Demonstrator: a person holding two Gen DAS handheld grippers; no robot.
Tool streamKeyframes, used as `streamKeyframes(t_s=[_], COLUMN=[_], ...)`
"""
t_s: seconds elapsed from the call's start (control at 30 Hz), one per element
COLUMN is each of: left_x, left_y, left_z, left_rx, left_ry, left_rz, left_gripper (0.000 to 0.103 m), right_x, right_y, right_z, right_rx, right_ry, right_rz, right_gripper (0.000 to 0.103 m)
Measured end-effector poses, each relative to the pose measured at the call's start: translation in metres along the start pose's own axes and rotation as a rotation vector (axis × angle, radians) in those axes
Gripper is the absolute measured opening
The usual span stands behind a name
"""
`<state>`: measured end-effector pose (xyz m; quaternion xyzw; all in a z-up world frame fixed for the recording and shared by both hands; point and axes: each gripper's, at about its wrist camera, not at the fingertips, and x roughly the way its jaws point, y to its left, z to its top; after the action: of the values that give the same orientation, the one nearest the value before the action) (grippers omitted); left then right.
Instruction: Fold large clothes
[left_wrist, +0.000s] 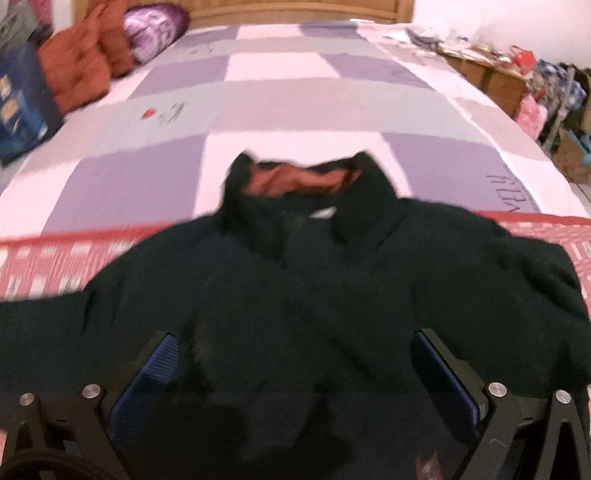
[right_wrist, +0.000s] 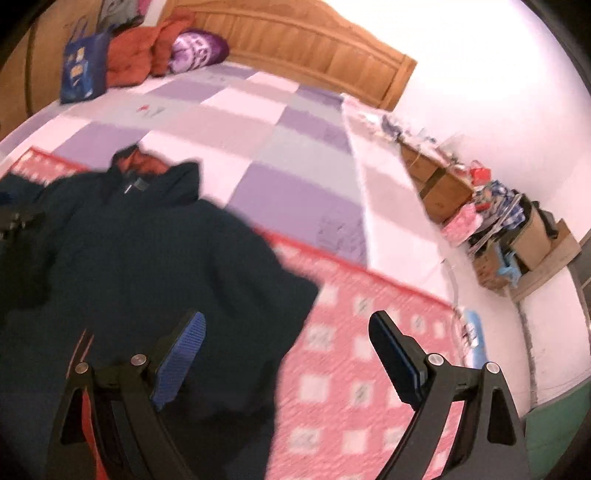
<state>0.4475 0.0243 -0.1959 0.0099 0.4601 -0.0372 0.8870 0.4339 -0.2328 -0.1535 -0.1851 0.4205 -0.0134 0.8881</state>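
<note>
On the bed (left_wrist: 280, 107), near its foot, the dark jacket (left_wrist: 295, 280) is lying spread out, front side up, with its collar (left_wrist: 295, 177) pointing toward the wooden headboard (right_wrist: 314, 40). The collar is standing open and is showing an orange-brown lining. The lower part of the jacket is resting on a pink patterned blanket (right_wrist: 354, 369) with a red edge, and the collar is reaching over the purple, grey and white checked cover.

You are holding the left gripper (left_wrist: 295, 354) above the lower middle of the jacket. Its two fingers, with blue pads (left_wrist: 147, 387), are standing wide apart, and only the flat cloth is showing between them; nothing is grasped. You are holding the right gripper (right_wrist: 291, 350) over the right edge of the jacket. Its jaws are also spread wide and released: the left finger is showing against the dark cloth, the right finger against the pink blanket, and they are not pinching anything.

At the head of the bed, in the far left corner, an orange cushion (right_wrist: 129, 59), a purple pillow (right_wrist: 199, 48) and a blue bag (right_wrist: 81, 70) are sitting together. Along the wall on the right, cardboard boxes (right_wrist: 443, 192) with many small things are standing on the floor. Both pictures are blurred, so finer details of the jacket are not clear.
</note>
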Motion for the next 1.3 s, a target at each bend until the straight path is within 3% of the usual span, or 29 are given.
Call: streamKeyframes(t_s=[0.13, 0.23, 0.27, 0.37, 0.43, 0.53, 0.6, 0.7, 0.8, 0.87, 0.93, 0.97, 1.03, 1.07, 1.1, 1.2, 1.3], left_x=[0.036, 0.080, 0.096, 0.102, 0.097, 0.092, 0.084, 0.060, 0.034, 0.036, 0.047, 0.064, 0.096, 0.104, 0.105, 0.099, 0.101], left_y=[-0.016, 0.002, 0.022, 0.064, 0.060, 0.048, 0.056, 0.047, 0.016, -0.001, -0.017, -0.018, 0.000, 0.012, 0.024, 0.023, 0.027], left_z=[-0.002, -0.026, -0.042, -0.067, -0.072, -0.074, -0.074, -0.067, -0.051, -0.037, -0.029, -0.028, -0.038, -0.042, -0.051, -0.064, -0.065], left_rx=[0.052, 0.074, 0.038, -0.160, -0.106, -0.030, -0.098, -0.097, -0.023, 0.020, 0.070, 0.080, 0.061, 0.044, 0.030, 0.102, 0.064], left_ry=[0.041, 0.171, 0.232, 0.249, 0.209, 0.168, 0.174, 0.095, -0.035, -0.060, -0.047, 0.000, 0.102, 0.119, 0.099, 0.033, 0.023], left_rz=[0.077, 0.251, 0.286, 0.139, 0.155, 0.201, 0.177, 0.195, 0.122, 0.071, 0.084, 0.122, 0.188, 0.167, 0.130, 0.147, 0.146], left_gripper=[0.103, 0.103, 0.103, 0.103, 0.103, 0.103, 0.103, 0.103, 0.103, 0.103, 0.103, 0.103, 0.103, 0.103, 0.103, 0.103, 0.103], right_x=[0.015, 0.039, 0.053, 0.103, 0.132, 0.148, 0.141, 0.108, 0.078, 0.073, 0.079, 0.087, 0.120, 0.147, 0.160, 0.183, 0.185], right_y=[-0.024, -0.023, -0.023, -0.017, -0.017, -0.045, -0.054, -0.048, -0.024, 0.001, 0.022, 0.028, 0.032, 0.023, 0.009, -0.042, -0.046], right_z=[0.019, 0.006, -0.005, -0.045, -0.076, -0.118, -0.124, -0.104, -0.063, -0.034, -0.018, -0.013, -0.012, -0.020, -0.031, -0.058, -0.067], right_rx=[0.063, 0.152, 0.203, 0.258, 0.255, 0.413, 0.426, 0.365, 0.290, 0.230, 0.194, 0.186, 0.165, 0.183, 0.245, 0.461, 0.411], right_ry=[-0.005, 0.028, 0.060, 0.192, 0.295, 0.378, 0.354, 0.171, -0.016, -0.074, -0.078, -0.066, 0.030, 0.133, 0.167, 0.219, 0.191], right_rz=[-0.051, -0.078, -0.078, -0.093, -0.142, -0.168, -0.198, -0.206, -0.080, 0.029, 0.094, 0.107, 0.082, 0.065, 0.097, 0.129, 0.119], right_gripper=[0.093, 0.093, 0.093, 0.092, 0.092, 0.092, 0.088, 0.085, 0.085, 0.085, 0.085, 0.085, 0.086, 0.086, 0.086, 0.100, 0.100])
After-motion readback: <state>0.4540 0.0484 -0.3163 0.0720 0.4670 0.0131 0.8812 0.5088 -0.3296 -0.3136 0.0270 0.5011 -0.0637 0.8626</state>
